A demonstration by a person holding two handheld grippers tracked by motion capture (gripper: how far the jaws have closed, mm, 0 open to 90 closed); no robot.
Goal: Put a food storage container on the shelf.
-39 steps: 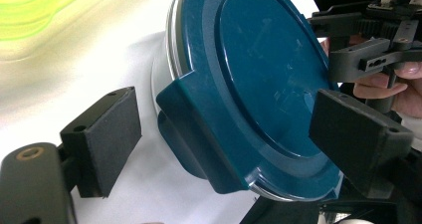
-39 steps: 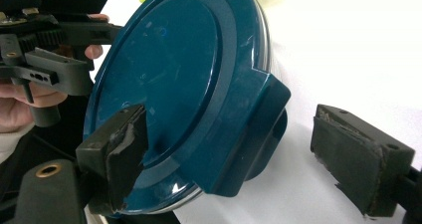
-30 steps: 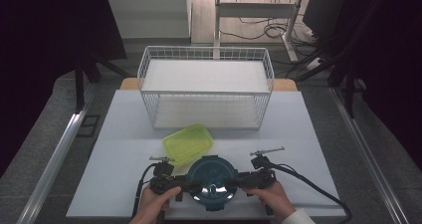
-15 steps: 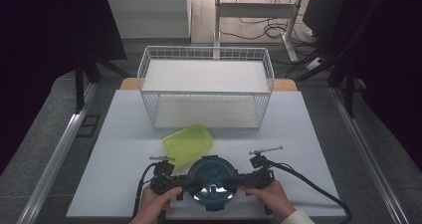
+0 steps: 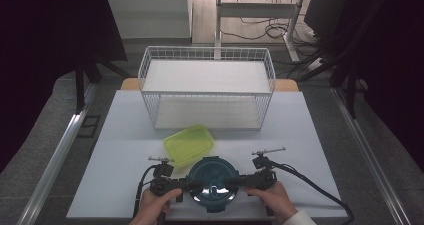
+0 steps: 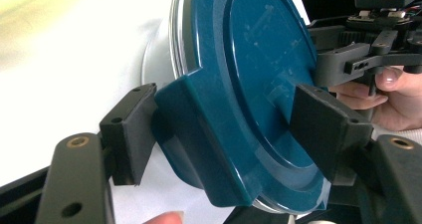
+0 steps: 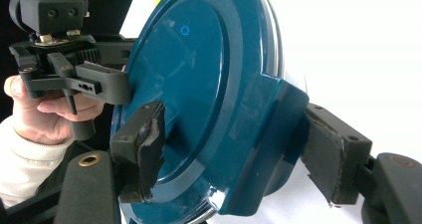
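Dark curtains hang on both sides of the room, and behind the white bench [image 5: 310, 135] stand a grey floor, a desk frame and loose cables.

Three containers sit on the bench. At its far side stands a white wire basket [image 5: 207, 87]; nothing is visible in it. Just in front of the basket lies a yellow-green box [image 5: 189, 144], shallow and rectangular with rounded corners, see-through, its contents not clear. Nearer the person than the box, almost touching its near edge, is the round container with a dark blue lid [image 5: 212, 184] — what is inside it is hidden by the lid.

That lid is glossy teal-blue, with a raised round centre, a broad outer ring and a thick clip tab on each side; a clear rim shows under its edge in the left gripper view.

The left claw [image 5: 194, 187] pinches the tab on the side of the container away from the right hand, one pad on the tab's outside [image 6: 130, 132] and the other on the lid's top. The right claw [image 5: 231, 183] pinches the opposite tab the same way — both sets of jaws have just been closing onto these tabs. A hand holds each gripper at the bench's near edge.
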